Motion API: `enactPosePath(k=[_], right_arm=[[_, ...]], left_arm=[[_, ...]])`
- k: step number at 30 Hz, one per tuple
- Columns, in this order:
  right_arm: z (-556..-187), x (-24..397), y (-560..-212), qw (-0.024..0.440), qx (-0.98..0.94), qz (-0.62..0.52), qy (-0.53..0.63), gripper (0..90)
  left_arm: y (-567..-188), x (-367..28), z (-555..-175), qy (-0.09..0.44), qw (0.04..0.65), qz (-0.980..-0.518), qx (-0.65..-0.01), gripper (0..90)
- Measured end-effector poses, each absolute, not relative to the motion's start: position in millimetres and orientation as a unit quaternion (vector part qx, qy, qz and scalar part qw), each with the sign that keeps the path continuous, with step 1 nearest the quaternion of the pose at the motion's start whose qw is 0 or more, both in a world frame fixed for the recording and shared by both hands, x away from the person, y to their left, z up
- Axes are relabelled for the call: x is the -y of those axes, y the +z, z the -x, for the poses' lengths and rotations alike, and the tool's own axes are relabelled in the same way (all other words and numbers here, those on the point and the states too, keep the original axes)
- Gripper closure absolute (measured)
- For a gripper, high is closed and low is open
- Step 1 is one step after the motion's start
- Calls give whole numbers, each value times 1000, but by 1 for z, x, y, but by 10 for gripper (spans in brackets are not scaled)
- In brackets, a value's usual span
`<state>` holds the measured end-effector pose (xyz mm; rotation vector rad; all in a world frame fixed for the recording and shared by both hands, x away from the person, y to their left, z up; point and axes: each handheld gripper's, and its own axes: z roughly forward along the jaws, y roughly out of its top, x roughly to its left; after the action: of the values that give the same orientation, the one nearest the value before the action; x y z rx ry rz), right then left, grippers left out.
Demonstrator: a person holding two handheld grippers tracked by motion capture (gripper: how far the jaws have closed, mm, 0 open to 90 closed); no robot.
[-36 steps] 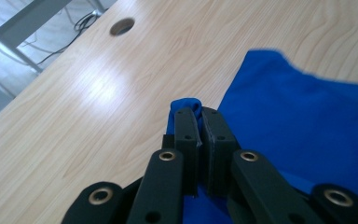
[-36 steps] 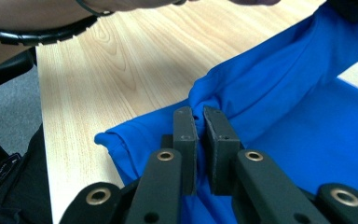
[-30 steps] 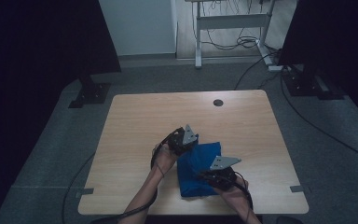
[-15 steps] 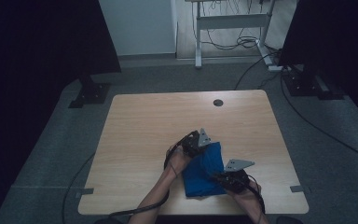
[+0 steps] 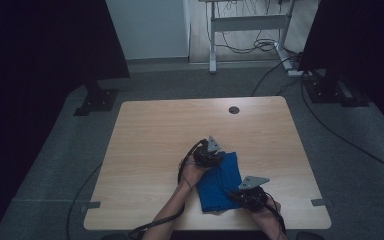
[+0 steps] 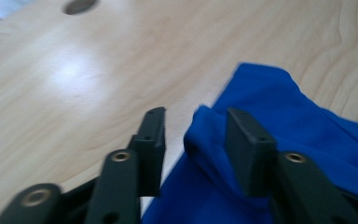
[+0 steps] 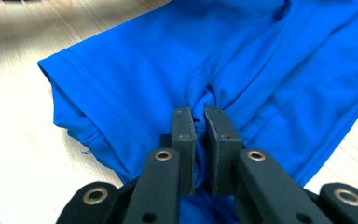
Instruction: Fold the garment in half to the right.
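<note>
Where the pale woodgrain surface (image 5: 155, 150) nears its front edge, the folded blue cloth (image 5: 221, 182) lies. The left tool (image 6: 195, 126), jaws just opening, straddles a soft, seemingly loose ridge. The right tool (image 7: 199, 122) pinches bunched smooth knit fabric.

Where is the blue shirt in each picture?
High view: the blue shirt lies folded near the table's front edge, between the two grippers.
Left gripper view: it sits at lower right, one bunched fold between the open jaws.
Right gripper view: it spreads across the middle and top, a pinch of it clamped in the jaws.
Shared landmark: the pale wooden table, under the shirt in every view.
</note>
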<state>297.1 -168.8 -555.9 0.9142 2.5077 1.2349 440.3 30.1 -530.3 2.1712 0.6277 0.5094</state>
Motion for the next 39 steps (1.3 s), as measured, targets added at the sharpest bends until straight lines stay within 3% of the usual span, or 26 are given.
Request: enactPosePath(k=[6, 16, 22, 29, 33, 39], right_arm=[[-297, 169, -557, 101, -849, -307, 419, 817], [-297, 170, -557, 102, -847, -308, 421, 803], [-297, 169, -557, 101, -846, -310, 421, 782], [-296, 170, -553, 102, -844, -315, 422, 726], [-296, 171, -543, 111, -835, -314, 437, 710], [-302, 163, -535, 127, -831, -311, 443, 615]], left_arm=[[-520, -53, -430, 171, 433, -845, -262, 475], [-547, -54, -404, 125, 380, -888, -227, 373], [-552, -62, -404, 104, 399, -880, -235, 301], [-554, -63, -404, 108, 405, -877, -232, 283], [-546, -62, -401, 139, 389, -884, -220, 294], [-546, -67, -400, 113, 384, -890, -220, 289]])
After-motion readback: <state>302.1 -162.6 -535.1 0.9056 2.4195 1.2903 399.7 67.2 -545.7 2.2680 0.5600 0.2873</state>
